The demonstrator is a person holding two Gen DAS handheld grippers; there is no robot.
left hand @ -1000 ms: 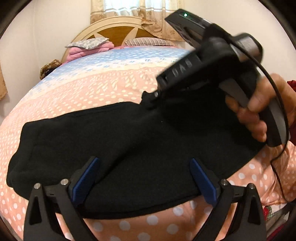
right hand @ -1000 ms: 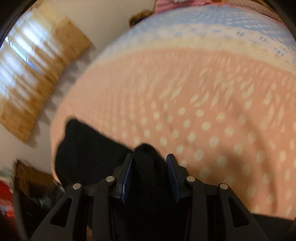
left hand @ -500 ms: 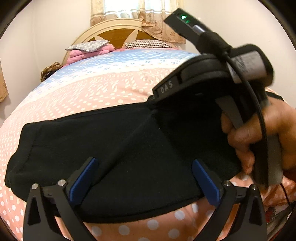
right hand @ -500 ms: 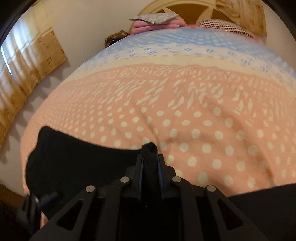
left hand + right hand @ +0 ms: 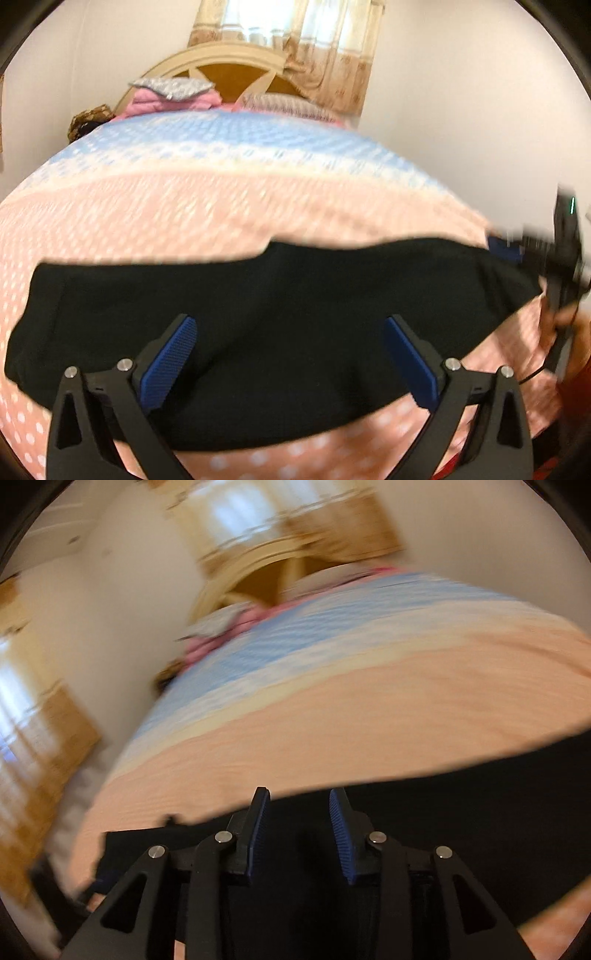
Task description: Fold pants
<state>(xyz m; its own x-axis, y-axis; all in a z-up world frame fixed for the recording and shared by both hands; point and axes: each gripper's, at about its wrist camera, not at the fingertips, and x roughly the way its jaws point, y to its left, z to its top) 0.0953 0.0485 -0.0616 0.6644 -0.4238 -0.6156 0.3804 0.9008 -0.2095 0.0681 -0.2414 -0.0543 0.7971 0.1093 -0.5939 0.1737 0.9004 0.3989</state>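
Black pants (image 5: 258,325) lie folded in a long band across the near part of the bed. My left gripper (image 5: 291,350) is wide open over their near edge and holds nothing. My right gripper (image 5: 298,827) is partly open, with the black cloth (image 5: 443,812) under and between its blue pads; the view is blurred. In the left wrist view the right gripper (image 5: 517,251) sits at the pants' far right end, held by a hand.
The bed has a pink dotted and blue cover (image 5: 221,184). Pillows and pink folded cloth (image 5: 170,96) lie by the wooden headboard (image 5: 236,70). Curtains hang behind. A wall is to the right.
My right gripper was shut on a pinch of the pants; it has opened and swung away to the right end. The pants now lie flatter. My left gripper stayed open.
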